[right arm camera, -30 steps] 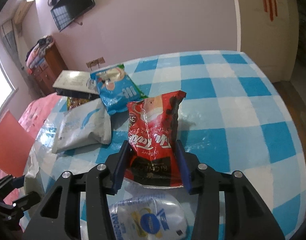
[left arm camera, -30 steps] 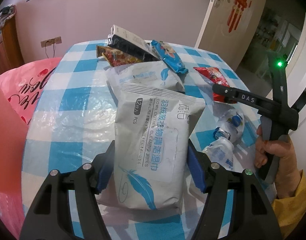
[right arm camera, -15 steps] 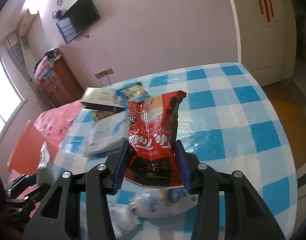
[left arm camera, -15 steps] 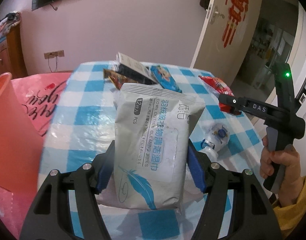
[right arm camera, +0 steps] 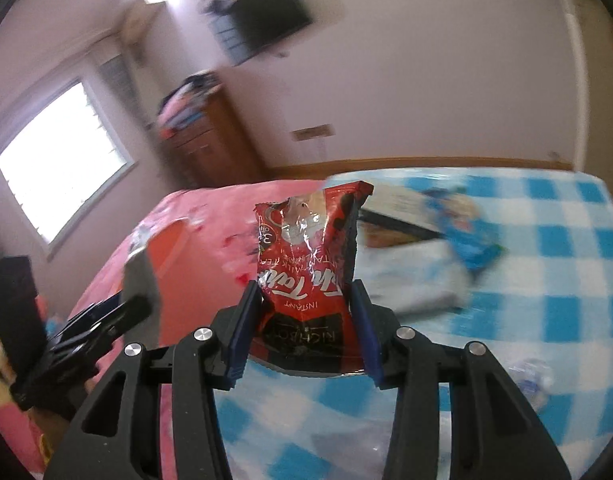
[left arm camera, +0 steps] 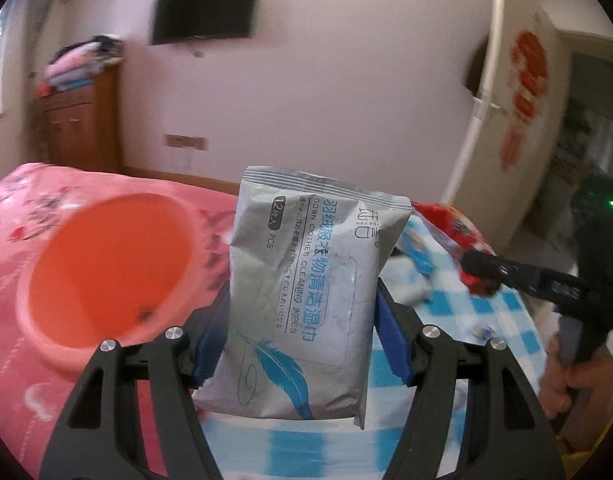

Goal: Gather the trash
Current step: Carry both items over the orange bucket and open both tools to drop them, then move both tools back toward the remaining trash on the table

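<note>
My left gripper is shut on a grey wet-wipes pack with blue lettering, held up off the table. An orange bin gapes open just left of the pack. My right gripper is shut on a red milk-tea packet, lifted above the blue-checked table. In the left wrist view the right gripper shows at the right with the red packet, held by a hand. The right wrist view has the left gripper and the orange bin at the left.
More wrappers lie on the table: a grey pack, a blue packet and a dark box. A crushed bottle lies near the table's front. A pink bed lies behind the bin, a wooden cabinet by the wall.
Both grippers rose and swung left with their packs held, away from the table's middle and toward the orange bin, which now shows its open mouth.
</note>
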